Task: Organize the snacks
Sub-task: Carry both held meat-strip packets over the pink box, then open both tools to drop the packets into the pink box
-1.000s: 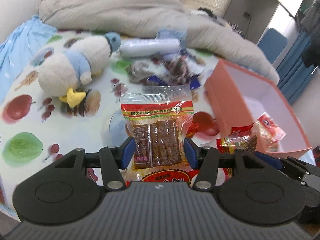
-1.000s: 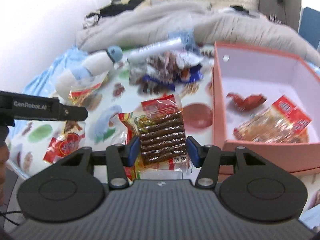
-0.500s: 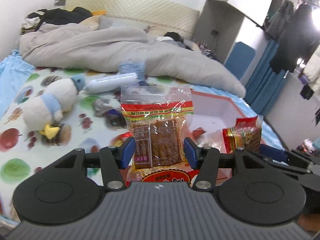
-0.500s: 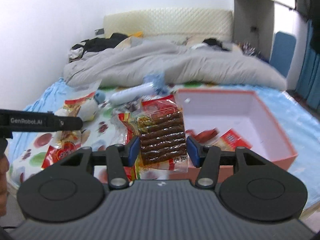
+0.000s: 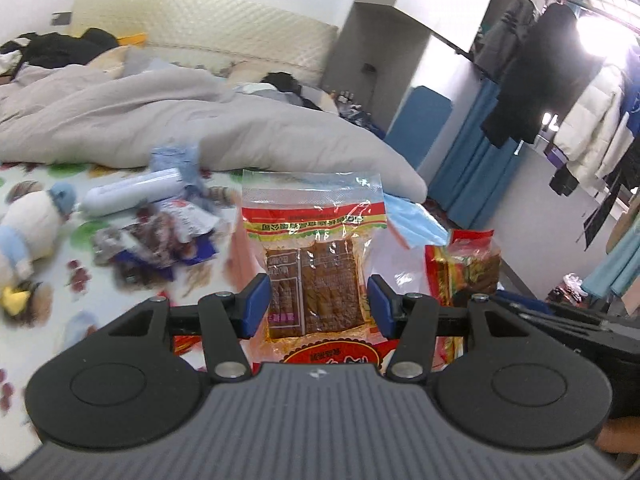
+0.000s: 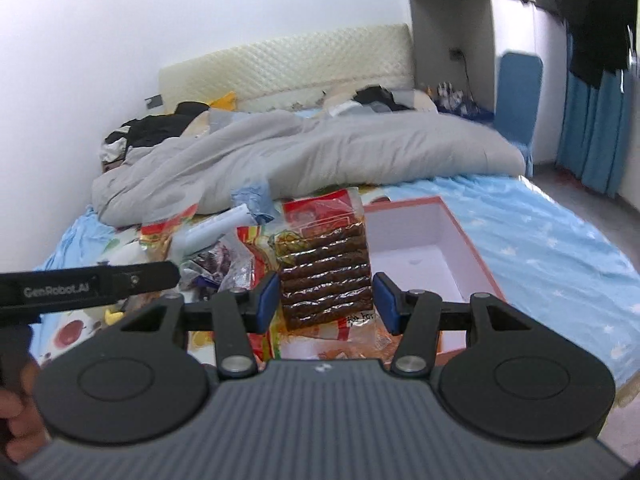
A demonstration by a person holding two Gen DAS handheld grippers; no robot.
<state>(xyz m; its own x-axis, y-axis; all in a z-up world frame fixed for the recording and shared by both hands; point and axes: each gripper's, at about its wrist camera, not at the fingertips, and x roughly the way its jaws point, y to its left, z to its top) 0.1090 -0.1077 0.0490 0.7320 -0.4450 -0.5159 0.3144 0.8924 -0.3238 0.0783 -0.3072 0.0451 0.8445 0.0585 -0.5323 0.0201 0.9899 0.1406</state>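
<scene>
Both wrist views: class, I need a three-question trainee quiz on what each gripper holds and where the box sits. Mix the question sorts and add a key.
1. True or false: the left gripper is empty.
2. What fills the snack packet in the right gripper? A) brown sticks B) green candies C) white crackers
3. In the right wrist view, the pink box lies to which side of that packet?

Key: 1 false, it holds a packet of brown slabs; 2 A; 3 right.
</scene>
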